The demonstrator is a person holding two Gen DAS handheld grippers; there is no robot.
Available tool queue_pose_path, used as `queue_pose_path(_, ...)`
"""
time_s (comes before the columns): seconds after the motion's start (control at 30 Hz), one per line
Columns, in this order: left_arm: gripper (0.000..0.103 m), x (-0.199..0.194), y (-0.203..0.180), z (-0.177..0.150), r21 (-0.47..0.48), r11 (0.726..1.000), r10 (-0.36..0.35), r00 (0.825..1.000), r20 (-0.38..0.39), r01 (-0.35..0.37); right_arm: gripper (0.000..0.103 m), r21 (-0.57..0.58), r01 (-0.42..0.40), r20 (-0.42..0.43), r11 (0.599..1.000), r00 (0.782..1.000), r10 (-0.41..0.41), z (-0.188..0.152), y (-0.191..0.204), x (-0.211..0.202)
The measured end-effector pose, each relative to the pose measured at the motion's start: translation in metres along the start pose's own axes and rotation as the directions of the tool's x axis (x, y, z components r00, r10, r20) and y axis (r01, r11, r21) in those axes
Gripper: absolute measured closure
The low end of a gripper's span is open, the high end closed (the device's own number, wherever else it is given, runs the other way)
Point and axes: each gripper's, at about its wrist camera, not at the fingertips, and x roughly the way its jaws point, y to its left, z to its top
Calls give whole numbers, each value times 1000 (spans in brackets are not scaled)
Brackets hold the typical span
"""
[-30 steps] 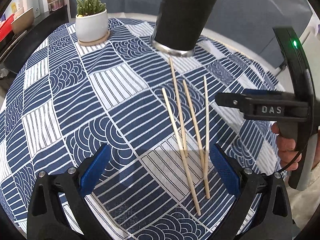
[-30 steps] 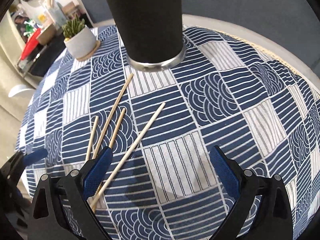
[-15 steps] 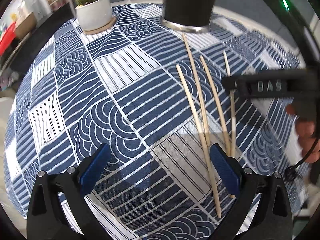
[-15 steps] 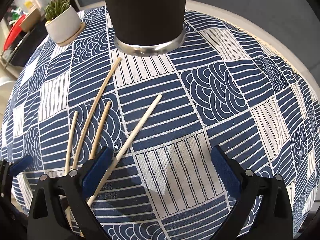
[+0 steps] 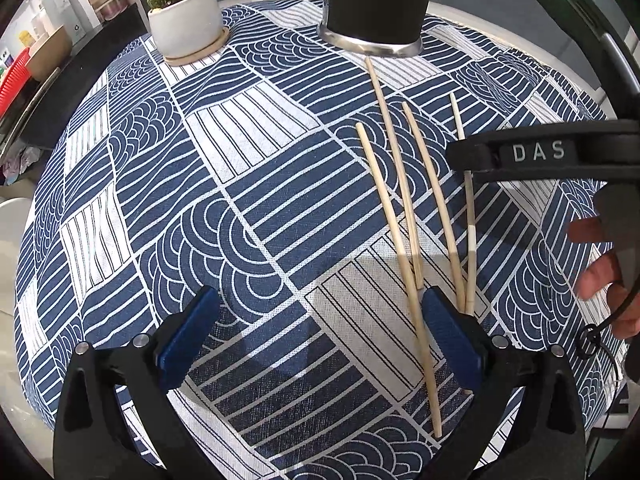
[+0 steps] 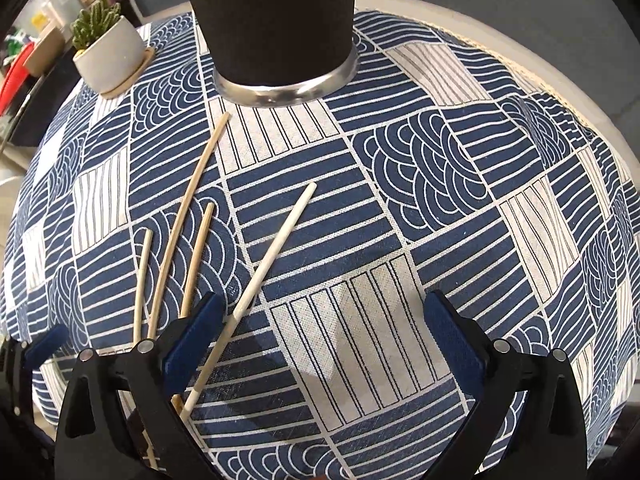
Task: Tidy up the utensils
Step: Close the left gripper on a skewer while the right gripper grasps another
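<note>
Beside the right gripper, at its left finger, the pale chopstick is laid lengthwise toward the holder; both grippers' fingers are spread wide, nothing held.

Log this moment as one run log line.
left gripper: open, empty | right gripper: open, empty | four chopsticks: flat on tablecloth | black holder: upright
</note>
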Motion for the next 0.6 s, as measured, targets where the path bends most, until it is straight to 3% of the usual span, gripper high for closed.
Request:
queue_pose_path(0.27,7,-4,10,-8,14,1000,-7,999,-36,7,12,23,14,-19,1000,1000,-13,3,-11,-3)
queue_pose_path(0.37,23,-10,20,-11,16,1000,-14,1000,-28,14,37,49,20,-10,999,1000,-19,2,-21,-11)
queue_pose_path(0.43,33,-13,26,-12,16,1000,-14,1000,-27,15,60,62,21,-11,998,1000,-20,3,-30,-14)
queue_pose_path(0.47,40,-15,30,-12,19,1000,-16,999,-28,17,65,68,21,-12,997,1000,-20,4,-34,-16)
queue_pose_path(0.53,51,-17,37,-13,17,1000,-22,999,-30,23,88,90,23,-16,996,1000,-21,5,-47,-17)
queue_pose_path(0.6,67,-19,46,-12,1,1000,-26,999,-37,26,98,111,10,-25,994,1000,-7,7,-60,-17)
